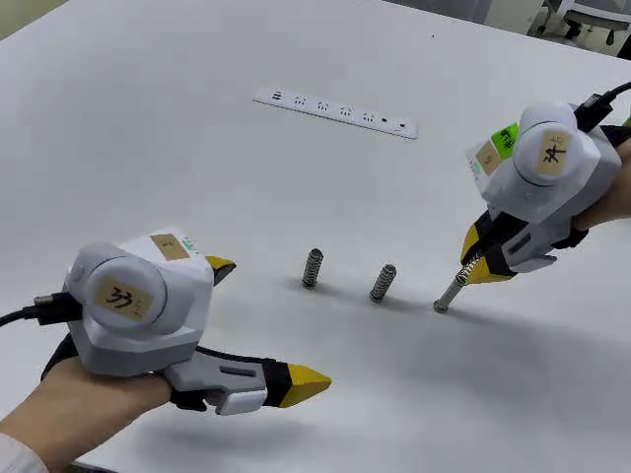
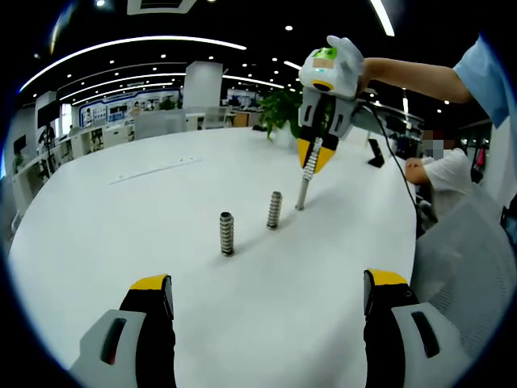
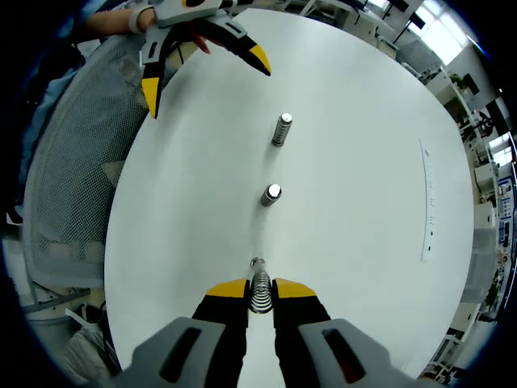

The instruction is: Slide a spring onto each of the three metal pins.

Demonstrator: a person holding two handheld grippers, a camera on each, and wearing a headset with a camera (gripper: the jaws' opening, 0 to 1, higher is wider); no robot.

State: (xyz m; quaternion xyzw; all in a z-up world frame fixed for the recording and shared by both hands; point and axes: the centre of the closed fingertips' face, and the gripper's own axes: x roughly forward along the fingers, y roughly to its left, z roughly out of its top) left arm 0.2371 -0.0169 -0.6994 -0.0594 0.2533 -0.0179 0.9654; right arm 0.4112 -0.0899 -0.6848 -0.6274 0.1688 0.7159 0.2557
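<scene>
The white bench (image 1: 148, 118) was broad, smooth and matt, with a rounded edge in the two gripper views. A grey mesh chair (image 3: 65, 202) stood just beyond the bench's near edge. A long, flat, white power strip (image 1: 335, 110) lay towards the far edge, well apart from the work.

The left gripper (image 1: 266, 322), a pale grey plastic shell with black, yellow-tipped jaws, hovered over the near left part of the bench in a person's hand. Its jaws stood wide apart with nothing between them, as its own view also showed (image 2: 266, 281).

The right gripper (image 1: 476, 261), of the same make, pointed down over the bench's right side. Its jaws were closed narrowly on the spring (image 1: 471, 266), a short coil of grey wire; in the right gripper view the coil (image 3: 259, 295) sat pinched between the yellow tips (image 3: 260, 289).

Three slim metal pins stood in a row across the middle of the bench, each apart from the next. The left sprung pin (image 1: 313, 267) and the middle sprung pin (image 1: 383, 282) were both upright and ridged with coiled wire along their length. The right pin (image 1: 449, 296) had its foot on the bench and a bare, shiny lower shaft. Its upper part ran up into the right gripper's jaws, where the held spring seemed to sit around it.

Nothing lay between the left gripper and the pins.
</scene>
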